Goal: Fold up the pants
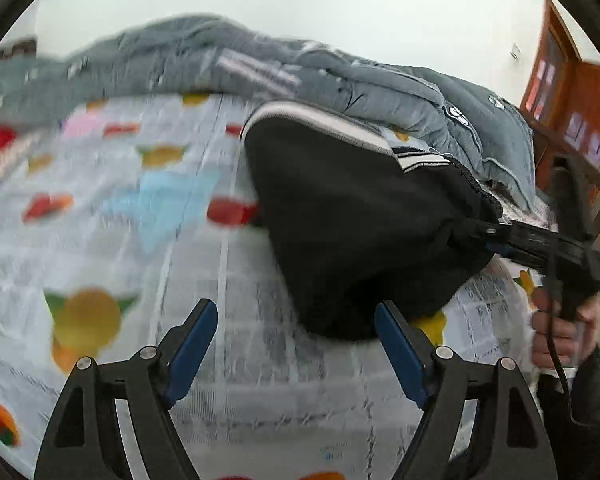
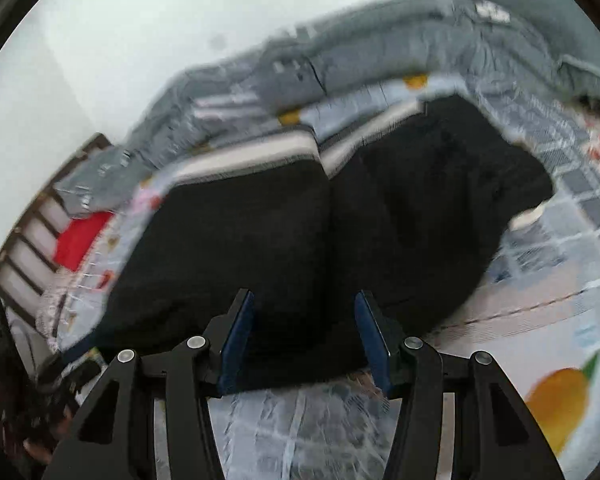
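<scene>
The left gripper (image 1: 296, 354) stands open over bare fruit-printed white bedsheet (image 1: 148, 240), empty. The folded black pants with white side stripes (image 1: 352, 216) lie right of centre, long axis toward upper left. The right gripper (image 2: 305, 334) grips their waistband edge; a grey quilt (image 1: 260, 64) borders behind.

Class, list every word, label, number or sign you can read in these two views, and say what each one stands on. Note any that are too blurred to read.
None can be read.
White prints on the grey quilt: too blurred.
Small bluish mark on the fruit-print sheet: too blurred.
Black pants: white stripes only, no lettering visible.
</scene>
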`<state>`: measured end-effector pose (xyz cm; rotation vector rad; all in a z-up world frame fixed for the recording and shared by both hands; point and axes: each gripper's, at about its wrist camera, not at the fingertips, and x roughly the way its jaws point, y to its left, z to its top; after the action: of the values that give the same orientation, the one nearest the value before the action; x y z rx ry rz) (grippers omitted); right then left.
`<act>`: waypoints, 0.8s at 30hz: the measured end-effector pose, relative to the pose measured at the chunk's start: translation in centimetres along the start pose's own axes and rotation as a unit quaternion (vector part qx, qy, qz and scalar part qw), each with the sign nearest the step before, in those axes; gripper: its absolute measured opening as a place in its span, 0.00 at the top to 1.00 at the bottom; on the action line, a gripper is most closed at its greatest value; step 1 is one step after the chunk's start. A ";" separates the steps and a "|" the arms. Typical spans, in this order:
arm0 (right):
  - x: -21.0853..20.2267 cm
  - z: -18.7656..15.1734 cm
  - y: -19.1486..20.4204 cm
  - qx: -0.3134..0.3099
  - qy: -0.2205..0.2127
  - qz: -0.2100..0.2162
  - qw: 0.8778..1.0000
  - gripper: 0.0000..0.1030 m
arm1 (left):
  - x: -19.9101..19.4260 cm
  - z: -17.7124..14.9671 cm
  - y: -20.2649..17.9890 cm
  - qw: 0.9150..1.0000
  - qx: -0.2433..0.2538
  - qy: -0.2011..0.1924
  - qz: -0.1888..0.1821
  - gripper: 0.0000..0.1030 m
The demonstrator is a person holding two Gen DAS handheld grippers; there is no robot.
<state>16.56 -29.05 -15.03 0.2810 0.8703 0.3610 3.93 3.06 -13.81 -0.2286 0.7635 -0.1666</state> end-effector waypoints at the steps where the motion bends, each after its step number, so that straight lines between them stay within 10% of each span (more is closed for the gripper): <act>1: 0.7 -0.1 -0.1 0.010 0.007 0.000 1.000 0.50 | 0.6 -0.2 -0.1 1.000 -0.005 0.002 -0.013 0.23; 8: 0.4 1.7 2.5 -0.004 -0.001 0.008 1.000 0.88 | 4.7 0.1 -1.8 0.998 -0.037 0.010 -0.054 0.23; 15: -4.1 6.4 4.3 -0.070 -0.067 0.018 0.995 0.91 | 6.6 -0.2 -5.7 0.997 0.055 0.000 0.052 0.19; 24: -10.0 7.3 -2.7 -0.068 -0.170 -0.088 0.979 0.91 | 6.2 0.8 -5.6 0.999 0.050 0.013 0.002 0.19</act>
<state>16.84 -36.35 -4.67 0.1311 0.5261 0.1974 8.53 -3.68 -15.91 -0.1307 0.7793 -0.2046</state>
